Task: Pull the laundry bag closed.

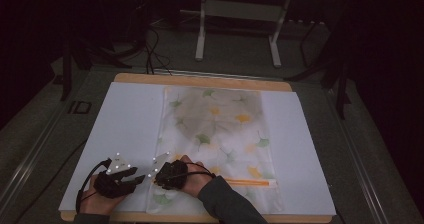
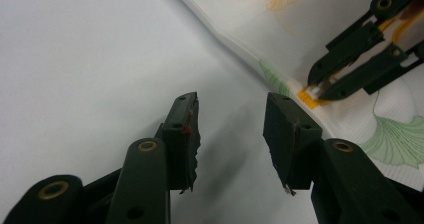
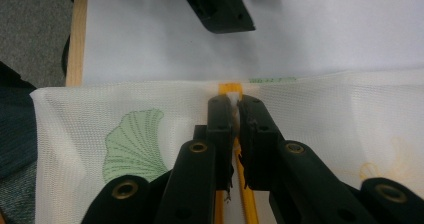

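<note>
Where the desk (image 1: 200,79) meets the person's side, both hands come in low: the left tongs (image 1: 134,176) over bare white sheet (image 1: 125,119), the right tongs (image 1: 156,170) just beside them at the near left corner of a flowered mesh bag (image 1: 220,134). From this high view the jaws are too small and dark to read.

The left gripper view settles its own tongs (image 2: 231,134): the jaws stand apart with nothing between them, over white sheet (image 2: 90,59), close to the bag's edge (image 2: 240,59). Farther off in that view the right tongs (image 2: 316,90) pinch a small white tab at the end of an orange zip (image 2: 306,96).

The right gripper view shows the same grip from behind: the right tongs (image 3: 235,104) are closed on the white zip pull (image 3: 233,100), with the orange zip (image 3: 229,88) running under the jaws and ending at the bag's hem. A green leaf print (image 3: 132,144) lies to one side on the mesh (image 3: 350,124); beyond the hem are white sheet (image 3: 325,29), a strip of wooden desk edge (image 3: 77,34), and the black tips of the left tongs (image 3: 220,6), cut off at the top.

From above, the orange zip (image 1: 247,182) runs across the bag's near end, partly hidden by the right hand (image 1: 192,176) and sleeve. Beyond the desk, a white frame (image 1: 240,24) stands on grey floor; the rest is too dark to make out.
</note>
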`<action>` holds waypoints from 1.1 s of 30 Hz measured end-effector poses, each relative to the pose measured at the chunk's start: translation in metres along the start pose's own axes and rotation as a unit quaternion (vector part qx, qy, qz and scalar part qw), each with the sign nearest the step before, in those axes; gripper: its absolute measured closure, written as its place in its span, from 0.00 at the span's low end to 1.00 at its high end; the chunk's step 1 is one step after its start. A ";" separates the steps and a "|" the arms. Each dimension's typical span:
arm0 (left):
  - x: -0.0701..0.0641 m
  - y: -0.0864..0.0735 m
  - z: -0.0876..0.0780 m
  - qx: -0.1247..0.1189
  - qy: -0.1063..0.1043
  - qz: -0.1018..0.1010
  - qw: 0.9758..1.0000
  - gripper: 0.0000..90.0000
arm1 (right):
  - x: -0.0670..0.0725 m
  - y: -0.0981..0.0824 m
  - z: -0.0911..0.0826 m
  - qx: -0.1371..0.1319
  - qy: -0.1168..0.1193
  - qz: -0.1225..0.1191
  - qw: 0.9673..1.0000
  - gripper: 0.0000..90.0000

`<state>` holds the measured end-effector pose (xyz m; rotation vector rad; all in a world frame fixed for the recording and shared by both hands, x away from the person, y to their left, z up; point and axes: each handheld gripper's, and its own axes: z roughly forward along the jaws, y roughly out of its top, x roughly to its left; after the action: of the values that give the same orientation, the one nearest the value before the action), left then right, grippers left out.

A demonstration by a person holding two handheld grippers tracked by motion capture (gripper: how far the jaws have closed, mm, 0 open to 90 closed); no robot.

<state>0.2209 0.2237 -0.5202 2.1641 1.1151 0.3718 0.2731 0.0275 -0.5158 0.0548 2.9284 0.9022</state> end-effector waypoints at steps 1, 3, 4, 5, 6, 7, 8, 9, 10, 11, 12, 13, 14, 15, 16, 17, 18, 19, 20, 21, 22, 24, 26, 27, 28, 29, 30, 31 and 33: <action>0.000 0.000 0.000 0.001 0.000 0.000 1.000 0.64 | 0.000 0.000 -0.001 -0.002 -0.002 0.000 1.000 0.94; -0.001 -0.001 -0.002 0.002 -0.002 -0.003 1.000 0.64 | 0.001 0.000 -0.002 -0.006 -0.004 0.000 1.000 0.94; -0.001 -0.001 -0.002 0.002 -0.002 -0.003 1.000 0.64 | 0.001 0.000 -0.002 -0.006 -0.004 0.000 1.000 0.94; -0.001 -0.001 -0.003 0.008 -0.006 -0.007 1.000 0.64 | 0.002 -0.001 -0.002 -0.005 -0.005 0.000 1.000 0.94; -0.002 -0.001 -0.003 0.010 -0.010 -0.009 1.000 0.64 | 0.002 -0.002 -0.002 -0.005 -0.006 0.000 1.000 0.94; -0.002 -0.001 -0.003 0.011 -0.013 -0.010 1.000 0.64 | 0.002 -0.002 -0.002 -0.006 -0.006 0.001 1.000 0.94; -0.002 0.000 -0.004 0.011 -0.018 -0.013 1.000 0.64 | 0.002 -0.002 -0.002 -0.006 -0.006 0.000 1.000 0.94; -0.003 0.000 -0.005 0.012 -0.022 -0.014 1.000 0.64 | 0.002 -0.002 -0.003 -0.008 -0.007 0.001 1.000 0.94; -0.003 0.000 -0.005 0.012 -0.022 -0.014 1.000 0.64 | 0.002 -0.002 -0.003 -0.008 -0.007 0.001 1.000 0.94; -0.004 0.001 -0.006 0.012 -0.027 -0.016 0.999 0.64 | 0.001 -0.003 -0.003 -0.010 -0.007 0.002 1.000 0.94; -0.004 0.001 -0.006 0.012 -0.027 -0.016 0.999 0.64 | 0.001 -0.003 -0.003 -0.010 -0.007 0.002 1.000 0.94; -0.008 0.004 -0.008 0.015 -0.032 -0.018 0.999 0.64 | 0.000 -0.003 -0.005 -0.015 -0.008 0.004 1.000 0.94; -0.010 0.005 -0.008 0.017 -0.035 -0.017 0.999 0.64 | 0.000 -0.003 -0.005 -0.015 -0.009 0.003 1.000 0.94; -0.011 0.006 -0.009 0.019 -0.038 -0.017 0.999 0.64 | 0.000 -0.003 -0.005 -0.014 -0.009 0.003 1.000 0.94; -0.013 0.007 -0.008 0.019 -0.043 -0.018 0.999 0.64 | 0.000 -0.003 -0.005 -0.014 -0.011 0.003 1.000 0.94; -0.013 0.007 -0.008 0.019 -0.043 -0.018 0.999 0.63 | 0.000 -0.003 -0.006 -0.016 -0.012 0.003 1.000 0.94; -0.016 0.008 -0.007 0.022 -0.050 -0.020 0.998 0.63 | 0.000 -0.003 -0.006 -0.017 -0.013 0.004 1.000 0.94; -0.017 0.009 -0.006 0.025 -0.054 -0.022 0.998 0.62 | 0.000 -0.003 -0.006 -0.018 -0.013 0.005 1.000 0.94; -0.017 0.009 -0.005 0.025 -0.056 -0.026 0.998 0.62 | 0.000 -0.003 -0.006 -0.019 -0.014 0.004 1.000 0.94; -0.017 0.009 -0.005 0.026 -0.058 -0.028 0.998 0.62 | 0.000 -0.004 -0.007 -0.020 -0.015 0.004 1.000 0.94; -0.017 0.010 -0.005 0.026 -0.060 -0.031 0.997 0.62 | 0.000 -0.004 -0.007 -0.020 -0.016 0.004 1.000 0.94; -0.018 0.011 -0.007 0.023 -0.067 -0.034 0.997 0.62 | 0.001 -0.004 -0.006 -0.018 -0.017 0.003 1.000 0.94; -0.018 0.012 -0.008 0.022 -0.072 -0.037 0.996 0.62 | 0.001 -0.004 -0.005 -0.018 -0.017 0.002 1.000 0.94; -0.018 0.012 -0.008 0.021 -0.076 -0.038 0.996 0.62 | 0.001 -0.004 -0.005 -0.019 -0.017 0.003 1.000 0.94; -0.019 0.012 -0.008 0.021 -0.082 -0.040 0.996 0.62 | 0.001 -0.004 -0.005 -0.019 -0.017 0.003 1.000 0.94; -0.020 0.013 -0.006 0.023 -0.086 -0.040 0.995 0.62 | 0.001 -0.003 -0.005 -0.019 -0.018 0.002 1.000 0.94; -0.021 0.013 -0.005 0.026 -0.091 -0.040 0.995 0.62 | 0.002 -0.003 -0.005 -0.020 -0.018 0.003 1.000 0.94; -0.022 0.013 -0.003 0.031 -0.093 -0.039 0.994 0.62 | 0.002 -0.002 -0.005 -0.022 -0.018 0.003 1.000 0.94; -0.024 0.014 0.000 0.038 -0.095 -0.038 0.994 0.61 | 0.002 -0.001 -0.007 -0.024 -0.020 0.001 1.000 0.94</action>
<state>0.2152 0.1983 -0.5101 2.1649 1.1143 0.0874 0.2705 0.0227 -0.5113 0.0726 2.8700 0.9593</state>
